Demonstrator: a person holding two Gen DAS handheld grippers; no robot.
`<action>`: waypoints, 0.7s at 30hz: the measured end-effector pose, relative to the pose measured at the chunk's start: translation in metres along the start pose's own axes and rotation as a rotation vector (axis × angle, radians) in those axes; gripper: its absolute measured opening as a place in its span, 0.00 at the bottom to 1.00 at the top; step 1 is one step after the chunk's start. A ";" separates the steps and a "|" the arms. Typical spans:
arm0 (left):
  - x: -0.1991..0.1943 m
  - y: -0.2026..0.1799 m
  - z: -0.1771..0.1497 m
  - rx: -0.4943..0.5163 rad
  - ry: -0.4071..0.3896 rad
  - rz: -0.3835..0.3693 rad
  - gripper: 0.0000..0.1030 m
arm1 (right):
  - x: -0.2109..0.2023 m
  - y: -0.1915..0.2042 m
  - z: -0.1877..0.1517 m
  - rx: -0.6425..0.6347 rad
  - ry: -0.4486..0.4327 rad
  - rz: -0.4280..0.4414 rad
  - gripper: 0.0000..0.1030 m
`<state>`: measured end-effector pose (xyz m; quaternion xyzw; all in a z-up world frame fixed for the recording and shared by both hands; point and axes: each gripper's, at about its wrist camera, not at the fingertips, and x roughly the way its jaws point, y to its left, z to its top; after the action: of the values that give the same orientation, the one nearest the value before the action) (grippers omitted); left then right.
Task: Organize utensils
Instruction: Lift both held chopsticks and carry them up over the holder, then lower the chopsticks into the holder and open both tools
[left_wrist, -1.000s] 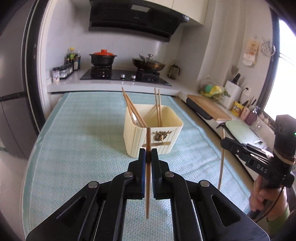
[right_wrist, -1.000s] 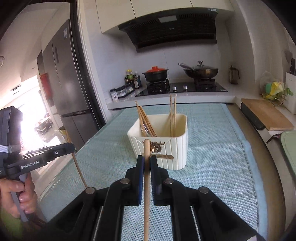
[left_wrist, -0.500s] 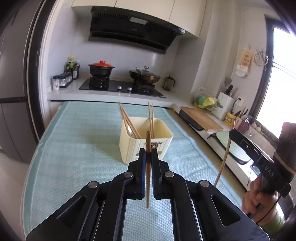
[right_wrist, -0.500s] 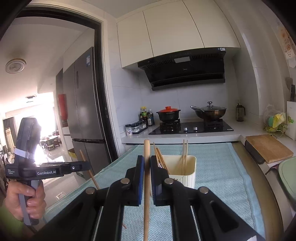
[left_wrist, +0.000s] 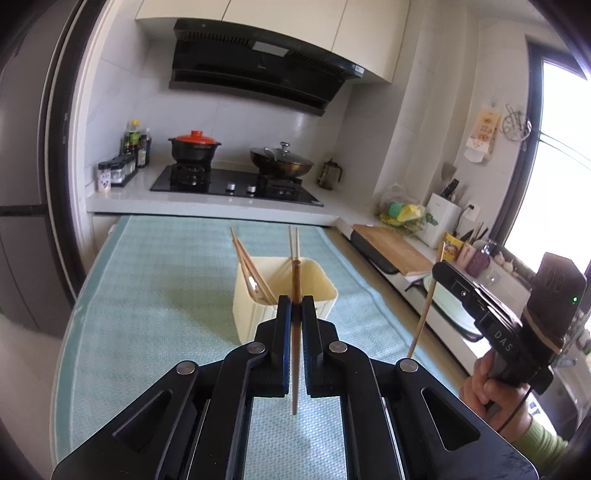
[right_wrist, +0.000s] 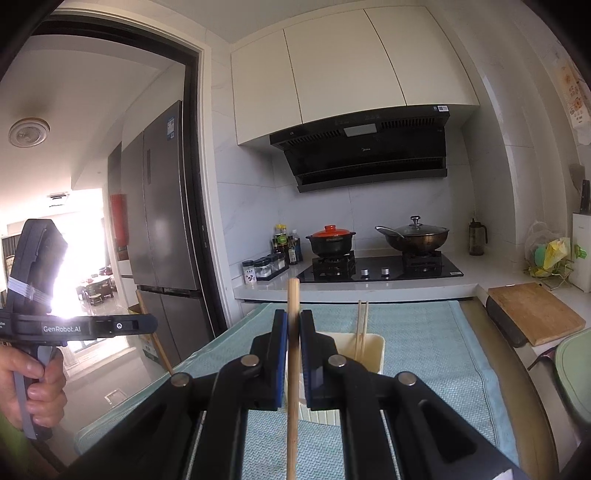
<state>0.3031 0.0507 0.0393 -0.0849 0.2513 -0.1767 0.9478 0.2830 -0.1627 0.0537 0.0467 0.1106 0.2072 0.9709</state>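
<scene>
A blue-green cloth covers the tabletop (left_wrist: 147, 295). The cream bin (left_wrist: 317, 291), mid-frame, has chopsticks standing inside. The left gripper (left_wrist: 296, 310) pinches a brown chopstick (left_wrist: 295, 354) upright, low centre. The right gripper (right_wrist: 293, 332) pinches a pale chopstick (right_wrist: 292, 387) upright.

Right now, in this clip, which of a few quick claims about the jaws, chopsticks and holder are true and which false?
1. The left gripper is shut on a chopstick. True.
2. The right gripper is open and holds nothing. False: its jaws clamp a chopstick.
3. The cream holder already has chopsticks standing in it. True.
4. The holder lies tipped over on the green mat. False: it stands upright.
5. The pot with the red lid sits on the mat. False: it is on the stove.
</scene>
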 end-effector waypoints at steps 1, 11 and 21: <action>0.001 0.000 0.007 0.006 -0.006 0.000 0.03 | 0.005 -0.002 0.005 -0.004 -0.004 0.000 0.07; 0.046 -0.007 0.109 0.057 -0.095 0.014 0.03 | 0.081 -0.025 0.079 -0.049 -0.096 -0.031 0.07; 0.164 0.001 0.124 0.016 0.002 0.021 0.03 | 0.172 -0.055 0.073 -0.051 -0.082 -0.072 0.07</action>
<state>0.4994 -0.0014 0.0726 -0.0744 0.2518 -0.1687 0.9501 0.4752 -0.1453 0.0831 0.0262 0.0670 0.1727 0.9823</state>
